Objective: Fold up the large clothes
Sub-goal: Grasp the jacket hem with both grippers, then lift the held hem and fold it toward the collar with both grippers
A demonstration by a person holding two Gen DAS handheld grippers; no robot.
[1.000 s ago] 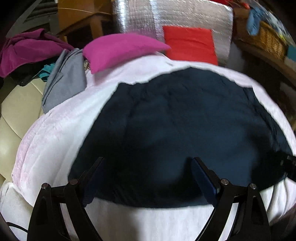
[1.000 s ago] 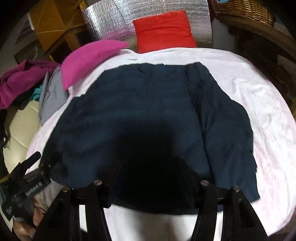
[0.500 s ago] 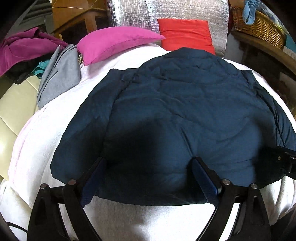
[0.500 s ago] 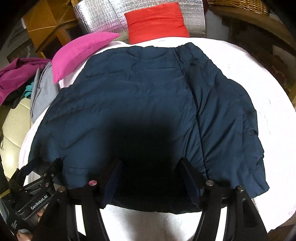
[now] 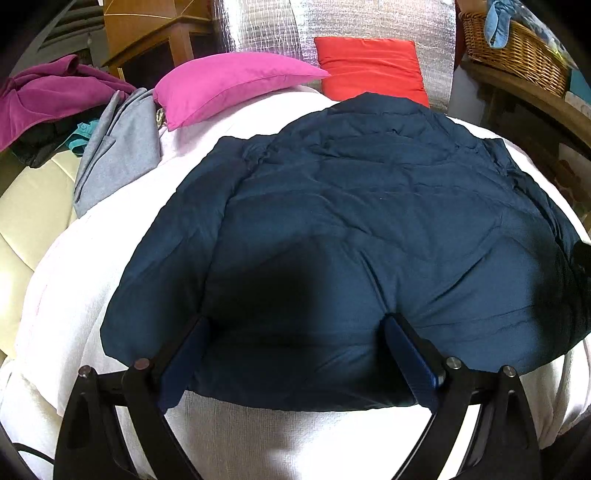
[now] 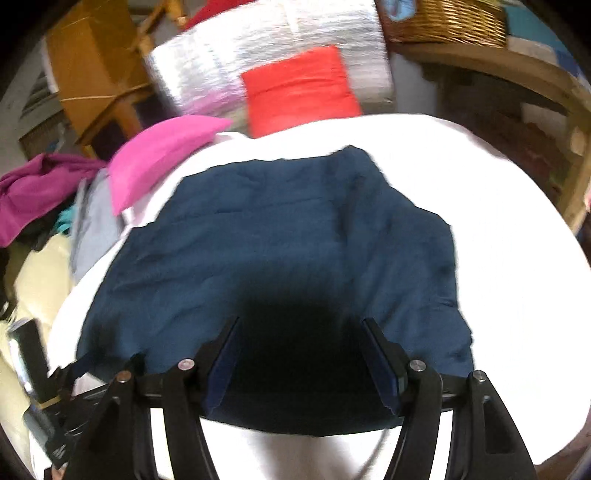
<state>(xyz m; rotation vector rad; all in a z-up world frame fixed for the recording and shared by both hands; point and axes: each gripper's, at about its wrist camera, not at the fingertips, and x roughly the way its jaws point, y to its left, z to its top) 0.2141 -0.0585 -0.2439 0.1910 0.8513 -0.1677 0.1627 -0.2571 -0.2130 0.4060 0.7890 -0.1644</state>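
jacket (image 5: 369, 206): navy quilted cloth, faint sheen, softly puffed, under and ahead of the left gripper (image 5: 291, 354)
gripper fingers (image 5: 410, 362): matt black plastic, ribbed blue pads, bare metal pins
bed cover (image 5: 85, 295): white cloth, napped, towel-like
pink cushion (image 5: 229, 85): smooth matt cloth, beyond the jacket
red cushion (image 5: 369, 70): same matt cloth
panel (image 5: 266, 29): silvery foil, crinkled, glossy, farthest back
basket (image 5: 517, 59): woven wicker, rough, far right
cabinet (image 5: 147, 33): smooth wood, far left
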